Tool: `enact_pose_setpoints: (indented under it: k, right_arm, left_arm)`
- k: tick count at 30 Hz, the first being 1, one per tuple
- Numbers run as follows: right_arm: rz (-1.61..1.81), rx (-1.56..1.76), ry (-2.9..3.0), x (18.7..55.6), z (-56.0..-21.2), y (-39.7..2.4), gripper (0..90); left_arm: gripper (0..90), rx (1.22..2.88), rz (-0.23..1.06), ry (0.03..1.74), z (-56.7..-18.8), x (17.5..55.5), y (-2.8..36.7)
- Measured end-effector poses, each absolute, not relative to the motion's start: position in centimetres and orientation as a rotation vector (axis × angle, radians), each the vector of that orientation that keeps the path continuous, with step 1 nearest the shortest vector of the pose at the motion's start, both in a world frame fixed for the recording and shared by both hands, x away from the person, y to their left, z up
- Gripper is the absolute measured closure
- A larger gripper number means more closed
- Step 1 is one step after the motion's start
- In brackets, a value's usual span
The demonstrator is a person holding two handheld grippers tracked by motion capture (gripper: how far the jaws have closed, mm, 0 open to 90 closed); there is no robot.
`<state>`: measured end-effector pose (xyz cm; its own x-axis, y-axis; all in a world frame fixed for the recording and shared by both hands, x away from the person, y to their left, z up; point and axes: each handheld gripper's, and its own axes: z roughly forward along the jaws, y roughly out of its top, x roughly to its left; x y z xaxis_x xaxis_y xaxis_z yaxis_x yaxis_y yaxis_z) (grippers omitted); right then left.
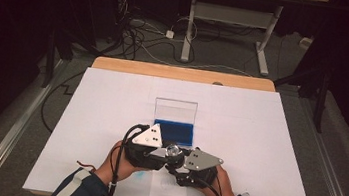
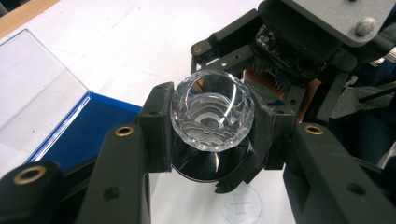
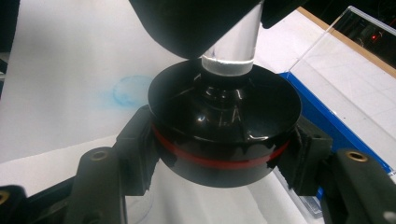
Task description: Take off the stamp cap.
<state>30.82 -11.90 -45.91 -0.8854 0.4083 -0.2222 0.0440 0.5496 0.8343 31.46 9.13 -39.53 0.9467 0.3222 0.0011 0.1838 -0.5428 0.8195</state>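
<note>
Left gripper view, centre frame: left hand-held gripper clamps a clear faceted glass lens; the right hand-held gripper grips a black round cap with red band beneath it. Misaligned pressing could tilt the lens, chipping or dropping it onto the bench.

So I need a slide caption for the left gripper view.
Left gripper shut on a clear faceted lens, seated in a black cup near the blue case.
</note>
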Motion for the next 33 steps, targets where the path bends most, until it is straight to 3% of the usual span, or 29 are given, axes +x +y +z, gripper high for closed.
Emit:
enact_pose_setpoints:
  k: [33]
  right_arm:
    - [1.212,0.336,2.444,30.6,-46.1,-11.9,39.2]
  left_arm:
    - [54.2,2.132,0.239,0.347,-38.7,31.2,10.3]
